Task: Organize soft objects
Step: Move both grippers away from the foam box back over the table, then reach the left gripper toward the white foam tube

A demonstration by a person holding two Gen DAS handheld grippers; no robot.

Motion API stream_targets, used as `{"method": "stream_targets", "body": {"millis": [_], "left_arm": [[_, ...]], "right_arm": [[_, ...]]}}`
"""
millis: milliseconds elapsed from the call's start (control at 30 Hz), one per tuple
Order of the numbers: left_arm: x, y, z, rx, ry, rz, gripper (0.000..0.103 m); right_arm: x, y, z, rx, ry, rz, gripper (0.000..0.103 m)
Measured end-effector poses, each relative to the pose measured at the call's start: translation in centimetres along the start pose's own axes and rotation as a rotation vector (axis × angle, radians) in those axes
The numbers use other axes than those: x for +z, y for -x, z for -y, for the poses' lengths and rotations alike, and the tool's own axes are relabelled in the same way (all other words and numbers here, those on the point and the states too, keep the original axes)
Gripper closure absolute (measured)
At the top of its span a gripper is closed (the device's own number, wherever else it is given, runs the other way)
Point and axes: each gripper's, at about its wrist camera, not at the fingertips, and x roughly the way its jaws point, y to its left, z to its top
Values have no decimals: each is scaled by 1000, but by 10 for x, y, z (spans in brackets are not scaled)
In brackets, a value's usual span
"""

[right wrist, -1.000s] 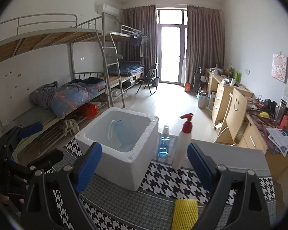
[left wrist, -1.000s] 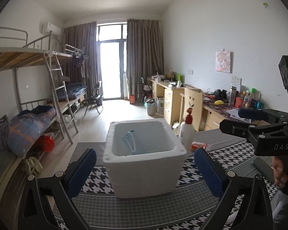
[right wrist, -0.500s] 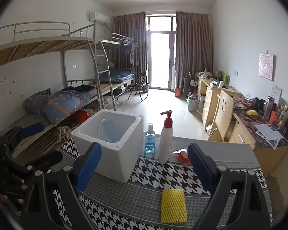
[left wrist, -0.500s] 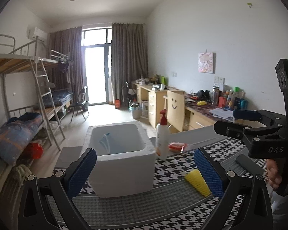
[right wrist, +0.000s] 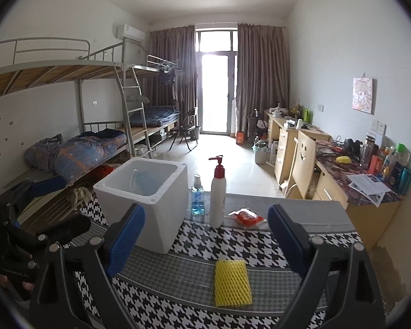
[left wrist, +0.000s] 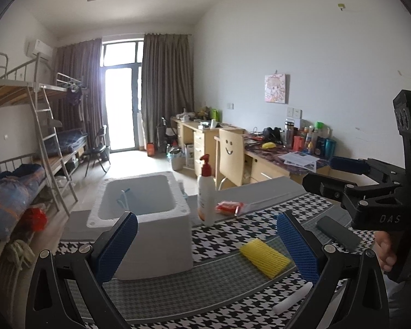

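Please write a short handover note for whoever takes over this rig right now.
Left claw: open, empty.
Right claw: open, empty, directly above the yellow foam net.
White foam box on the houndstooth table holds a blue mask.
Done: the mask is in the box.
Left: the yellow net, possibly the red packet beside the pump bottle.

We look forward over the houndstooth-clothed counter from both wrists; both views share the white foam box and yellow ribbed foam sleeve, lower centre.
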Motion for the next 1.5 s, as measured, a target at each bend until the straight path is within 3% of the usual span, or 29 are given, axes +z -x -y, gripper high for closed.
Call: {"method": "stream_targets", "body": {"millis": [567,1500], "left_arm": [[-23,-8,27,-131,-36,-18,1],[-80,-47,67,-271,-116,-181,1]], "right_arm": [[-29,18,26,-54,-50,5,9],[-79,25,44,-125,-79,-22,9]]}}
